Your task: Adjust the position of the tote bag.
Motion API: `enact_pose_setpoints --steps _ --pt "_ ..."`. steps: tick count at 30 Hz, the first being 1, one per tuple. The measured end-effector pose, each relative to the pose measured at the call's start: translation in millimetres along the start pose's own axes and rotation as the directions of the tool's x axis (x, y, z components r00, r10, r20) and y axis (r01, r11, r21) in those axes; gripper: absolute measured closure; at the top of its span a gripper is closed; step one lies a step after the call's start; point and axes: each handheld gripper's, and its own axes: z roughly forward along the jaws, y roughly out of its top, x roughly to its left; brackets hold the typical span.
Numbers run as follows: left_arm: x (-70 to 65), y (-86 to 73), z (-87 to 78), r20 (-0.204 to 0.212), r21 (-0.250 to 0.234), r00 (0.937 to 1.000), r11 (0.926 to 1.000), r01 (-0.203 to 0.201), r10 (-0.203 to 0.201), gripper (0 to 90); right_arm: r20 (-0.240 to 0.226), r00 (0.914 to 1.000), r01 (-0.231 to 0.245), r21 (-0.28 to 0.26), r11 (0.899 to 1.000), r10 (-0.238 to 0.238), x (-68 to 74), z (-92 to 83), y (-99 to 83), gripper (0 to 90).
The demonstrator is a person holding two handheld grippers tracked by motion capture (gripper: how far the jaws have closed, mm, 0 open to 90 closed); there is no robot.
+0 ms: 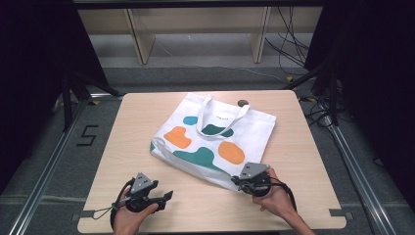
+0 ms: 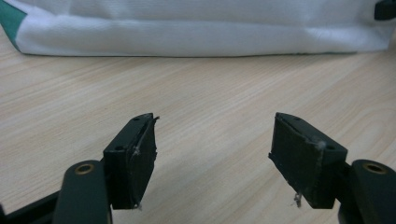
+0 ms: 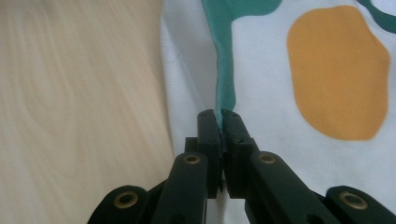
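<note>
We see the right gripper (image 3: 220,116) with its 2 jaws pressed together on a raised fold of the tote bag (image 3: 289,93), pinching the fabric where a teal patch runs up from the tips. In the high view this gripper (image 1: 238,181) sits at the bag's near corner, held by the right hand (image 1: 274,193). The left gripper (image 2: 215,154) has its jaws spread wide over bare wood, holding nothing, just short of the bag's near edge (image 2: 201,39). The white tote bag (image 1: 215,137), with orange and teal blobs, lies flat mid-desk (image 1: 303,147), handles toward the far edge.
</note>
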Motion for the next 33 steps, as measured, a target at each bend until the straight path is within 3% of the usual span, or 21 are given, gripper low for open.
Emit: enact_pose_setpoints --steps 2,4,8,9,10,11,12,13,16,18,19,20,21,22,23,24,26,29,30,31,33 --pt "1.3 0.3 -1.2 -0.014 -0.005 0.9999 1.0 -0.007 0.007 30.4 -0.027 0.9993 -0.024 -0.003 1.0 0.024 7.7 5.2 5.3 88.3" --pt "-0.1 -0.1 0.2 -0.013 -0.032 0.9995 0.9991 0.03 -0.03 30.4 -0.039 0.9989 -0.026 -0.002 1.0 0.026 14.6 10.8 11.0 88.3" --pt "4.5 -0.2 -2.3 -0.037 -0.012 0.999 0.9997 0.023 -0.023 29.7 -0.098 0.9951 -0.011 -0.009 1.0 0.01 30.5 28.1 27.3 88.3" --pt "7.3 0.1 -4.9 -0.039 0.006 0.9992 0.9999 0.008 -0.008 29.7 -0.093 0.9953 -0.03 -0.015 0.999 0.029 36.2 32.7 31.2 88.3" --pt "7.6 -0.3 -5.3 -0.049 -0.006 0.9986 0.9997 0.022 -0.022 29.7 -0.122 0.9925 0.0 -0.016 1.0 -0.002 39.9 38.5 37.1 88.3" --pt "8.3 -0.5 -5.2 -0.056 -0.032 0.997 0.9982 0.051 -0.053 29.7 -0.121 0.9925 -0.02 -0.006 1.0 0.019 44.1 40.9 40.1 88.3" --pt "9.9 -0.7 -5.6 -0.058 -0.037 0.9967 0.9977 0.056 -0.058 29.7 -0.133 0.9911 -0.014 -0.013 1.0 0.012 49.2 46.9 45.3 88.3" --pt "14.5 -0.4 -9.0 -0.062 -0.008 0.9977 0.9996 0.028 -0.029 29.7 -0.141 0.99 -0.01 -0.01 1.0 0.008 51.8 49.6 48.3 88.3" --pt "17.4 -2.3 -8.8 -0.067 -0.033 0.9952 0.9971 0.069 -0.071 31.0 -0.155 0.988 0.001 -0.031 1.0 -0.006 64.5 63.2 59.0 87.3" --pt "18.3 -1.9 -10.0 -0.072 -0.018 0.9962 0.9987 0.047 -0.048 31.2 -0.169 0.9856 -0.005 -0.029 1.0 0.0 69.3 67.1 62.8 84.9" --pt "13.9 -1.8 -8.1 -0.054 -0.041 0.9963 0.9971 0.064 -0.066 32.5 -0.189 0.9819 0.002 -0.027 1.0 -0.007 70.0 65.5 65.2 75.0" --pt "13.9 -1.8 -8.1 -0.054 -0.041 0.9963 0.9971 0.064 -0.066 33.1 -0.189 0.9819 0.002 -0.027 1.0 -0.007 70.0 65.5 65.2 75.0" --pt "10.5 -1.9 -7.3 -0.024 -0.048 0.9977 0.9969 0.062 -0.063 33.1 -0.202 0.9792 -0.034 -0.051 0.998 0.023 66.9 54.1 66.0 63.4" --pt "10.5 -1.9 -7.3 -0.024 -0.048 0.9977 0.9969 0.062 -0.063 33.3 -0.202 0.9792 -0.034 -0.051 0.998 0.023 66.9 54.1 66.0 63.4" --pt "5.7 -1.2 -6.4 0.008 -0.043 0.9981 0.9971 0.062 -0.062 33.3 -0.193 0.9808 -0.043 -0.076 0.996 0.027 60.8 40.8 65.3 52.3" --pt "5.7 -1.2 -6.4 0.008 -0.043 0.9981 0.9971 0.062 -0.062 33.3 -0.193 0.9808 -0.043 -0.076 0.996 0.027 60.8 40.8 65.3 52.3" --pt "-1.5 -0.4 -3.1 0.048 -0.054 0.9965 0.996 0.071 -0.069 33.5 -0.188 0.9806 -0.074 -0.096 0.993 0.055 49.0 19.6 60.3 44.4" --pt "-14.3 1.3 -0.9 0.102 -0.054 0.9922 0.9955 0.077 -0.072 35.7 -0.146 0.9847 -0.114 -0.133 0.984 0.094 29.2 -5.4 46.2 40.4" --pt "-19.5 2.0 1.2 0.135 -0.067 0.9873 0.9934 0.093 -0.083 35.3 -0.13 0.985 -0.132 -0.138 0.982 0.114 23.7 -10.9 41.8 39.9" --pt "-28.3 3.8 3.6 0.165 -0.053 0.9827 0.9941 0.095 -0.085 35.3 -0.083 0.9795 -0.194 -0.142 0.971 0.183 9.3 -23.1 28.1 39.7" --pt "-31.9 4.4 5.7 0.178 -0.059 0.9803 0.9934 0.098 -0.086 35.1 -0.081 0.9745 -0.219 -0.143 0.965 0.209 4.5 -26.3 22.3 39.5"
